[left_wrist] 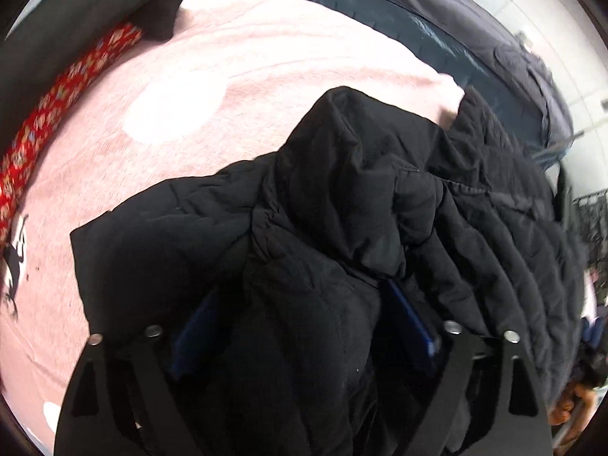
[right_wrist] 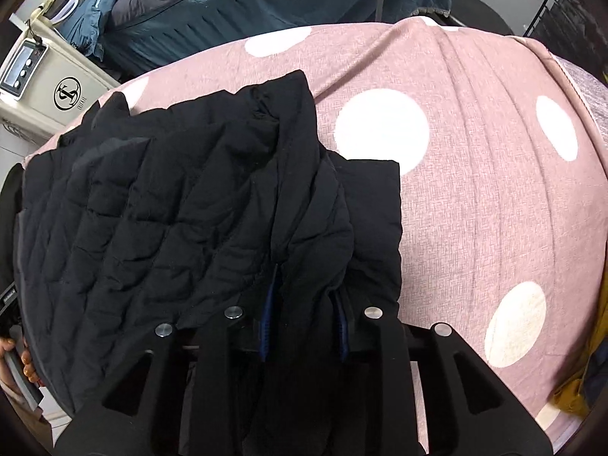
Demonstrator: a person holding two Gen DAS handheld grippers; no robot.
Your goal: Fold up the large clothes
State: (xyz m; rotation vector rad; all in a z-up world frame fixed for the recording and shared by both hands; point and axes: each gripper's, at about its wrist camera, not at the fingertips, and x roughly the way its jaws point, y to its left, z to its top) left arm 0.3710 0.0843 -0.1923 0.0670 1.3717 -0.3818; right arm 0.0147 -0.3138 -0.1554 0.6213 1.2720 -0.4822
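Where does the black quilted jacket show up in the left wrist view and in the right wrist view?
Left wrist: the black quilted jacket fills the lower centre and right, bunched between the left gripper fingers.
Right wrist: it covers the left and centre, clamped by the right gripper.
Shared landmark: the pink bedspread with white dots, seen in both views under the jacket.

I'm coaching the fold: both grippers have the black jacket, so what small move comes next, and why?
Probably carry both grips forward and lay the fold flat: the left gripper and right gripper each pinch bunched black jacket above the pink dotted blanket.
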